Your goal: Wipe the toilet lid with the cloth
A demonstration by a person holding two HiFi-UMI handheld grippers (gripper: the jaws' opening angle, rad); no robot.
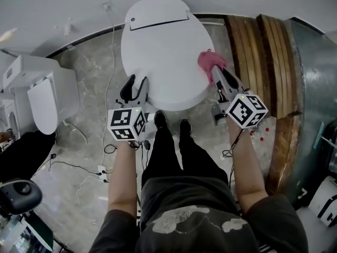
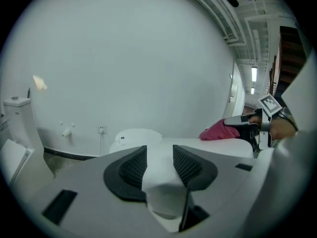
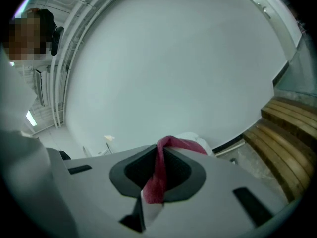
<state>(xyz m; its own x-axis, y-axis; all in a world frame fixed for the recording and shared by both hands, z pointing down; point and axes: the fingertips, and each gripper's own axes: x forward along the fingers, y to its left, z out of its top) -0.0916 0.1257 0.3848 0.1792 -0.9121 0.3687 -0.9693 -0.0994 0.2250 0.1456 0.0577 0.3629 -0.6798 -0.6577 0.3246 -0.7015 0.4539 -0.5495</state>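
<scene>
Pink cloth [image 1: 210, 62] is resting on the right edge of the toilet lid [image 1: 160, 51], the right claw [image 1: 217, 73] clamping it ready to wipe, while the left claw [image 1: 137, 83] is hovering open and empty by the lid's front.

Left gripper [image 2: 159, 157], jaws apart, faces toilet lid [image 2: 218, 147].

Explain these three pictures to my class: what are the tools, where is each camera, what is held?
No robot: a person holds a two-jaw gripper in each hand; the patterned cubes belong to them. The head view looks down from the person's head onto a white toilet lid. The other two cameras ride on the grippers, looking along their jaws. The right gripper is shut on a pink cloth at the lid's right edge. The left gripper is open and empty, by the lid's front edge.
</scene>
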